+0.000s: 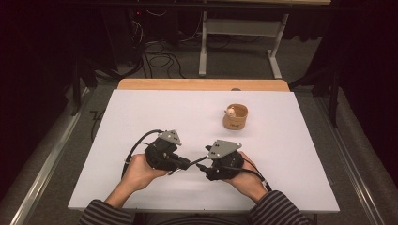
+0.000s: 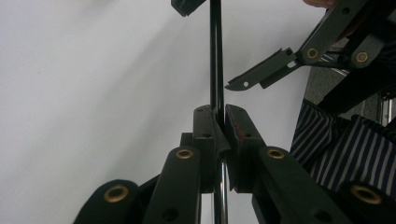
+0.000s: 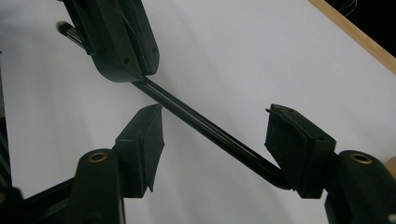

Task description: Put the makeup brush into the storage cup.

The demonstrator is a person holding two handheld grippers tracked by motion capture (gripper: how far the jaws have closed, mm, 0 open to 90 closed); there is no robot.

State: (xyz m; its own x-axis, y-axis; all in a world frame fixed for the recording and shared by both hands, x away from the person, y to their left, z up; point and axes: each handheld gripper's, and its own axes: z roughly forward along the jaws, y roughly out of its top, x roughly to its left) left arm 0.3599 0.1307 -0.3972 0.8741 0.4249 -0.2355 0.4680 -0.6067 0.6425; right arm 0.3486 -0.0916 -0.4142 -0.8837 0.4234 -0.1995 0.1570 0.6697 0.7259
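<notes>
A thin, glossy black rod (image 3: 201, 122), straight and smooth, hangs just above the white counter (image 1: 141, 108). The left hand-held gripper (image 2: 220, 116) is clamped tight on one end; the right hand-held gripper (image 3: 215, 133) stands wide apart around the other end, pads off it.

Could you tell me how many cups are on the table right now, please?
1. The tan cup stands on the far right part of the white table, beyond the right gripper, with a small pale object inside it. Nothing seems hidden.
</notes>
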